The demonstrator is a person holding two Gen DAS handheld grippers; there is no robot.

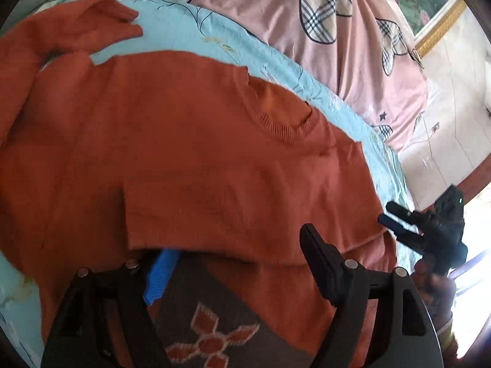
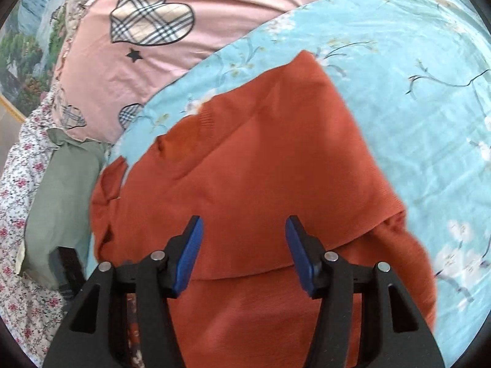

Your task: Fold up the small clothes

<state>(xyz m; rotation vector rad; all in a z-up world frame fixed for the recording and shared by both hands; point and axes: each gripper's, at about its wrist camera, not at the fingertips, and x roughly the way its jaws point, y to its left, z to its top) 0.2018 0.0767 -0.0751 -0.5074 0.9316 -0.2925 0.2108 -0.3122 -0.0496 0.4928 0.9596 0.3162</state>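
An orange knit sweater (image 1: 184,153) lies spread on a light blue flowered sheet (image 1: 190,21), its round neckline (image 1: 282,122) toward the far right. One sleeve (image 1: 76,24) bends at the upper left. A folded flap (image 1: 245,199) lies across the body. My left gripper (image 1: 236,242) stands open low over the near part; the flap's edge hides the tip of its left blue pad (image 1: 159,276). A grey panel with an orange flower (image 1: 211,337) shows between the fingers. My right gripper (image 2: 244,245) is open above the sweater (image 2: 260,168), pinching nothing; a hand holds the right gripper (image 1: 387,213) at the sweater's right edge.
A pink quilt with plaid hearts (image 1: 307,15) lies beyond the blue sheet (image 2: 399,92). A green cloth (image 2: 61,184) and white flowered fabric (image 2: 18,214) sit at the left. A framed picture (image 1: 429,6) and pale floor (image 1: 445,122) are off the bed's right side.
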